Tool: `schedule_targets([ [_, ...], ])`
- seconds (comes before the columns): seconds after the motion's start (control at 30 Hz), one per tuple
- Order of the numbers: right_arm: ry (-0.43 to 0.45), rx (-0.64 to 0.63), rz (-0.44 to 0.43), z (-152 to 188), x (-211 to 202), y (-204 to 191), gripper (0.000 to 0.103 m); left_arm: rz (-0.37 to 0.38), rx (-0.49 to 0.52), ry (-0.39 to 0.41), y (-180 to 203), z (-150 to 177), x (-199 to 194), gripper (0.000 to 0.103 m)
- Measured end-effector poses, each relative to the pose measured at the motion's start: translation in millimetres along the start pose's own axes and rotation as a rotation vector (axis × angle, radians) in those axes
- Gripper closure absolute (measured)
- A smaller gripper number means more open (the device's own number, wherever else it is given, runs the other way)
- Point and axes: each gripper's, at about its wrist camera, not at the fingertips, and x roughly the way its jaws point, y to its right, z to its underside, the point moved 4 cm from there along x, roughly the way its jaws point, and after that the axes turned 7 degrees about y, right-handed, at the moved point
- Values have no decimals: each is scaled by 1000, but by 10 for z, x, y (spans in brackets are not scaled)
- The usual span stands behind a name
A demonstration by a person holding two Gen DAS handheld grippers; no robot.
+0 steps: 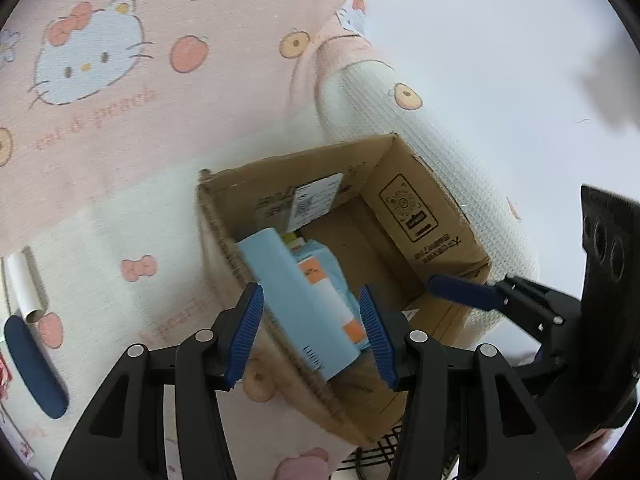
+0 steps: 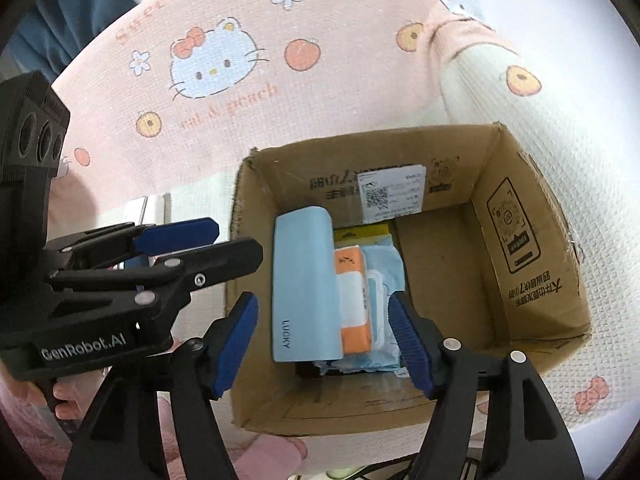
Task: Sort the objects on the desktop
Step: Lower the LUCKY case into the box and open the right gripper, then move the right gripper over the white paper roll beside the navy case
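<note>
An open cardboard box [image 2: 532, 264] stands on a pink cat-print blanket [image 2: 248, 92]. Inside it, a light blue case [image 2: 304, 284] marked LUCKY leans along the left wall. Beside the case lie an orange-and-white pack [image 2: 354, 300], a pale blue wipes pack [image 2: 384, 264] and a yellow item [image 2: 360, 236]. My right gripper [image 2: 322, 304] hangs open above these things with nothing between its pads. My left gripper [image 1: 311, 300] is open too, over the box's left wall [image 1: 224, 256] and the light blue case [image 1: 296, 300], holding nothing. Its blue finger [image 2: 176, 232] shows at the left of the right wrist view.
The blanket [image 1: 120, 160] covers the whole surface and rolls up in a fold [image 1: 400, 112] behind the box. A white paper tube [image 1: 24, 284] and a dark blue oblong object [image 1: 34, 364] lie at the left. Black wire mesh [image 1: 376, 452] shows at the near edge.
</note>
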Motion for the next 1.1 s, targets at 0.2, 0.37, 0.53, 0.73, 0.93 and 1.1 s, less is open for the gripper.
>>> schedule_targets([
  [0.2,7,-65,11,-11,1,-383,32,1,-89,57,-379,108,-326,48],
  [0.37,21,-140,-3,-66,14,-817,31,0,-165,127,-809,222,-656,48],
  [0.53,11,-194,-47,-104,161,-1307,31,17,-267,192,-1305,422,-989,48],
  [0.73,-10,-229,-156,-68,435,-1895,31,-61,-404,287,-2023,746,-1317,48],
  [0.93,-96,-270,-244,68,863,-2365,31,-138,-541,323,-2717,1104,-1513,48],
  [1.1,-175,-326,-253,274,1215,-2589,31,-258,-589,300,-3152,1458,-1532,48],
])
